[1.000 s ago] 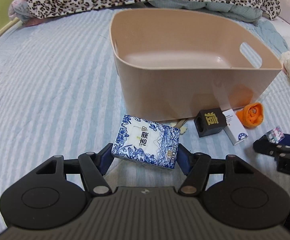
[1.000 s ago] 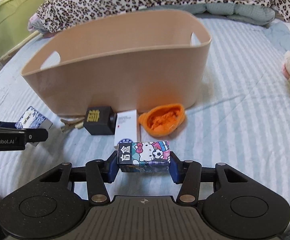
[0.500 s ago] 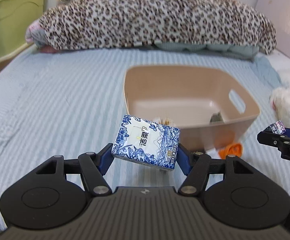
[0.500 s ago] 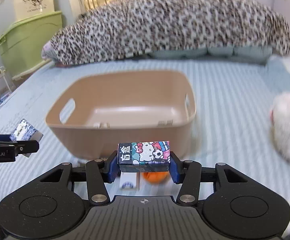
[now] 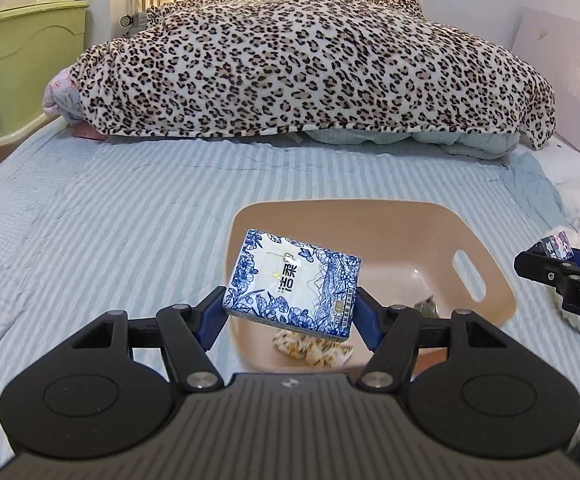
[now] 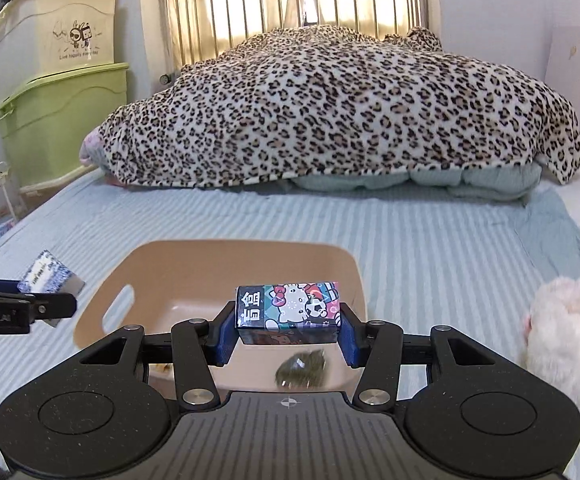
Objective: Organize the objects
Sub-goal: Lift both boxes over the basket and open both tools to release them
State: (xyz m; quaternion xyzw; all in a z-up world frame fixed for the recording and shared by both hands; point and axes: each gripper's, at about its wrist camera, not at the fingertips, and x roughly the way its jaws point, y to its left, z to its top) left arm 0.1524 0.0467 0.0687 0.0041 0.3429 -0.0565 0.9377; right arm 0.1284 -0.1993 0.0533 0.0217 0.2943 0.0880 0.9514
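My left gripper (image 5: pixel 290 312) is shut on a blue-and-white floral tissue pack (image 5: pixel 292 282) and holds it above the near left part of the beige plastic basket (image 5: pixel 490 280). My right gripper (image 6: pixel 288 330) is shut on a Hello Kitty box (image 6: pixel 288 310) above the same basket (image 6: pixel 130 268). Small items lie on the basket floor: a pale shell-like piece (image 5: pixel 310 350) and a grey-green blurred lump (image 6: pixel 302 368). The left gripper with its pack shows at the left of the right wrist view (image 6: pixel 46 280); the right gripper shows at the right of the left wrist view (image 5: pixel 550 256).
The basket sits on a blue striped bedsheet (image 5: pixel 110 220). A leopard blanket heap (image 6: pixel 330 112) lies at the back. A white plush toy (image 6: pixel 562 332) lies to the right. Green and cream storage bins (image 6: pixel 58 120) stand beside the bed at left.
Both grippers have risen from the bed with their loads and now hang over the basket. The items in front of the basket have dropped out of view.
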